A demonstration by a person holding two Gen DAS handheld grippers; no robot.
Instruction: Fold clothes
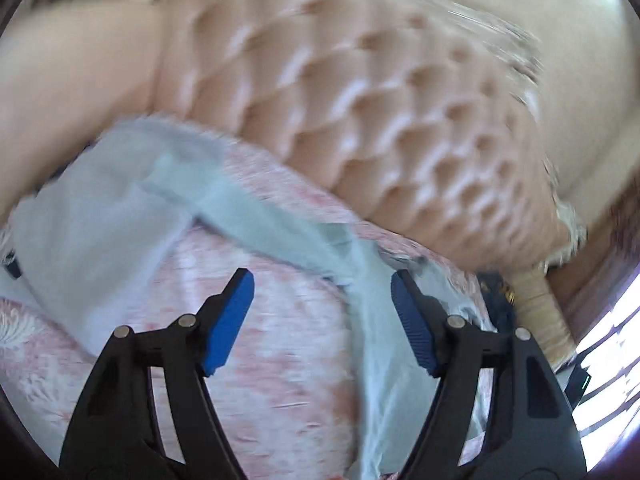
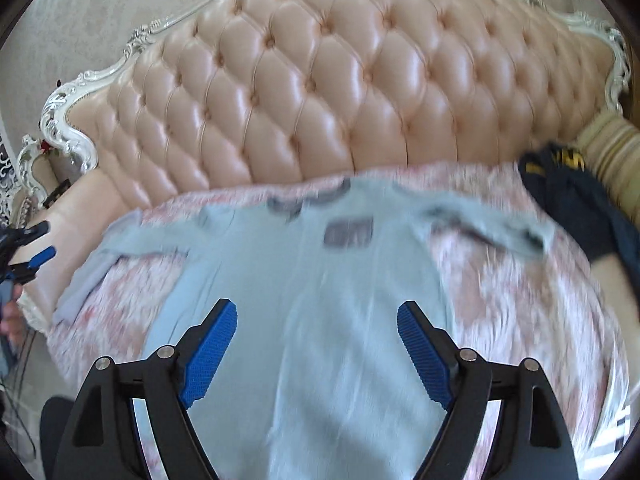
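A light blue long-sleeved shirt (image 2: 320,280) lies spread flat on the pink floral bedspread (image 2: 520,300). Its collar points toward the headboard, both sleeves reach out sideways, and a dark grey patch (image 2: 348,232) marks the chest. My right gripper (image 2: 318,308) hovers open over the shirt's lower body with nothing between its blue pads. The left wrist view is blurred. There my left gripper (image 1: 322,280) stands open above the bedspread (image 1: 280,340), and a blue sleeve (image 1: 280,216) runs past its right finger. The left gripper (image 2: 46,240) also shows at the bed's left edge.
A tufted pink headboard (image 2: 340,92) with a white carved frame stands behind the bed. A dark navy garment (image 2: 580,200) with yellow print lies at the right, against a striped beige bolster (image 2: 616,140). A person's hand (image 2: 12,324) shows at the left edge.
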